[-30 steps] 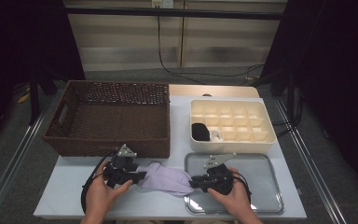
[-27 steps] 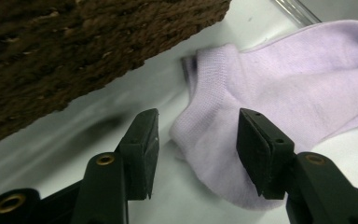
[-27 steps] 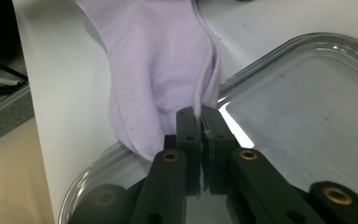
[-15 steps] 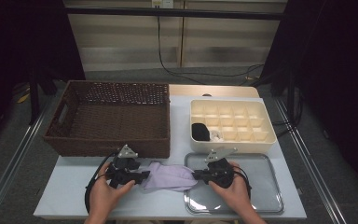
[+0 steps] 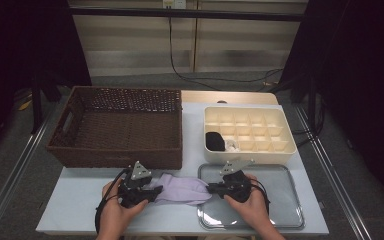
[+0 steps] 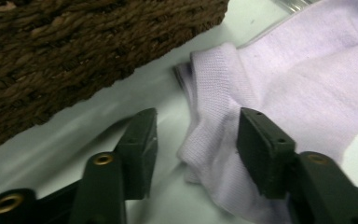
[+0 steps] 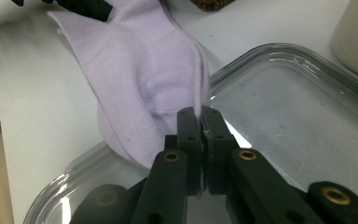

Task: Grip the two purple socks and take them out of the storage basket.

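While right claw [image 7: 200, 122] pinches sock [image 7: 140, 70] (toe end); cuff between left claw [image 6: 196, 140] jaws.

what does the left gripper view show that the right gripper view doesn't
Left gripper view: the wicker basket's woven wall up close and the left gripper, its fingers apart around the sock's ribbed cuff.
Right gripper view: the clear tray, and the right gripper pinched shut on the sock's other end.
Both: the lilac sock on the white table.

This looks like a lab or test room: a white table [image 5: 80, 200] stands on rails between black curtains [image 5: 25, 40], with cables [image 5: 190, 75] hanging down a bare panelled wall [image 5: 130, 45] behind.
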A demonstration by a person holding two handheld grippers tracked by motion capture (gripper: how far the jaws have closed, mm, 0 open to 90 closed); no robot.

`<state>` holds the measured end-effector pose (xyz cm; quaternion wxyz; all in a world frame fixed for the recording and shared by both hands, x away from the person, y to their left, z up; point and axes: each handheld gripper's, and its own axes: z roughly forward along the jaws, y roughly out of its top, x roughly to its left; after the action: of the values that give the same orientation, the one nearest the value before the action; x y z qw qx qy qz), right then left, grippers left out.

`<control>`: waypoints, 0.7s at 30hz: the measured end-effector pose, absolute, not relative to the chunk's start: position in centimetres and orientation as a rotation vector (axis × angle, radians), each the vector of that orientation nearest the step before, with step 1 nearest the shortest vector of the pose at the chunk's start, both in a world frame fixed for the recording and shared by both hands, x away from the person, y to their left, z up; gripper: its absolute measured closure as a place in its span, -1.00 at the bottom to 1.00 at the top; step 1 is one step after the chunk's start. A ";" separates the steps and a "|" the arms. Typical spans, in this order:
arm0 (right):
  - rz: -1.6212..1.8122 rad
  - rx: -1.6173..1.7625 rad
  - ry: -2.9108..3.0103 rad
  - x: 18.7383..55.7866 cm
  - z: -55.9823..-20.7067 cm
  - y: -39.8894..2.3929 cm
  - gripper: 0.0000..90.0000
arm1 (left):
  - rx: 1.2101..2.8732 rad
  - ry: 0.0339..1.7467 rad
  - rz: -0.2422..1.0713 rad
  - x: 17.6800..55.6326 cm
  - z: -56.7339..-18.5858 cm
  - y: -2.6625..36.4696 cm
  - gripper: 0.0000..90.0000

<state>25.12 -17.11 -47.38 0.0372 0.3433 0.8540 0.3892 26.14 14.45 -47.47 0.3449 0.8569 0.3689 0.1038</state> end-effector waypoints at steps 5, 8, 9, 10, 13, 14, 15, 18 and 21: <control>1.200 1.067 2.620 25.2 -47.5 -17.0 0.95 | 2.232 0.942 0.215 26.0 -47.3 14.2 0.65; 1.203 1.069 2.618 25.2 -47.5 -17.0 0.95 | 2.235 0.951 0.199 26.0 -47.2 14.0 0.76; 1.206 1.072 2.617 25.2 -47.5 -17.0 0.95 | 2.239 0.951 0.200 26.0 -47.2 14.0 0.77; 1.210 1.070 2.617 25.3 -47.5 -17.1 0.95 | 2.242 0.962 0.187 26.1 -47.1 13.9 0.78; 1.220 1.079 2.621 25.4 -47.5 -17.1 0.95 | 2.245 0.999 0.153 26.4 -46.5 14.0 0.79; 1.224 1.082 2.620 25.4 -47.5 -17.1 0.95 | 2.234 1.007 0.135 26.5 -46.4 14.2 0.80; 1.224 1.087 2.619 25.4 -47.5 -17.1 0.94 | 2.218 1.018 0.097 26.7 -46.2 14.5 0.80; 1.234 1.088 2.621 25.5 -47.5 -17.1 0.94 | 2.183 1.034 0.068 26.8 -45.7 15.1 0.81; 1.240 1.082 2.623 25.5 -47.5 -16.9 0.93 | 2.183 1.026 0.048 27.0 -45.4 15.5 0.82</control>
<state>25.53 -16.87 -47.46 0.0222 0.3494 0.8468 0.4004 26.98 15.46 -45.44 0.3564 0.8454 0.3975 0.0187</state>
